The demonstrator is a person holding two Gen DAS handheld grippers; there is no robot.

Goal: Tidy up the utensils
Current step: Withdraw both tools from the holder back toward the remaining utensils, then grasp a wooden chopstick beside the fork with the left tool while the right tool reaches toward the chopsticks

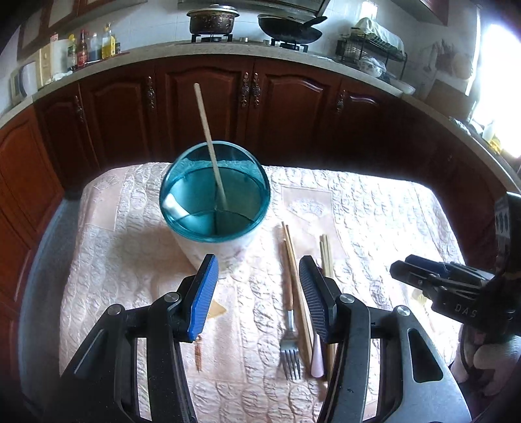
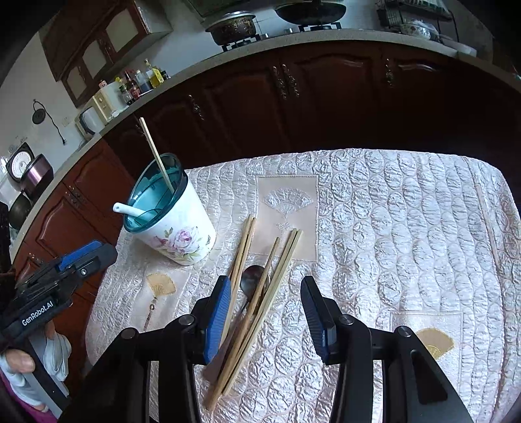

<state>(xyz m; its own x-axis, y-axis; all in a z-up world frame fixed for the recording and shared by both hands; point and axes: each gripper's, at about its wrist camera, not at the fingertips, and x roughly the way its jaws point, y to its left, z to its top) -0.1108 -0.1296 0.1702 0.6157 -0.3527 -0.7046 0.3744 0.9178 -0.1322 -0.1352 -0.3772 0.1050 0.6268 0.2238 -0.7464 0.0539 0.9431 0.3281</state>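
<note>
A floral white holder with a teal divided rim [image 1: 215, 195] [image 2: 172, 214] stands on the quilted table. One chopstick [image 1: 210, 143] [image 2: 158, 156] leans in it, and a white ceramic spoon [image 2: 130, 210] rests in it. Loose chopsticks [image 1: 294, 270] [image 2: 257, 293], a fork [image 1: 289, 345] and a dark metal spoon [image 2: 250, 279] lie on the cloth to the holder's right. My left gripper [image 1: 259, 296] is open and empty, just in front of the holder. My right gripper [image 2: 265, 315] is open and empty, hovering over the chopsticks and spoon.
The table wears a pale pink quilted cloth [image 2: 390, 227]. A lone chopstick [image 2: 486, 218] lies near its far right edge. Dark wooden cabinets [image 1: 260, 104] and a counter with a stove and pots [image 1: 211, 22] stand behind the table.
</note>
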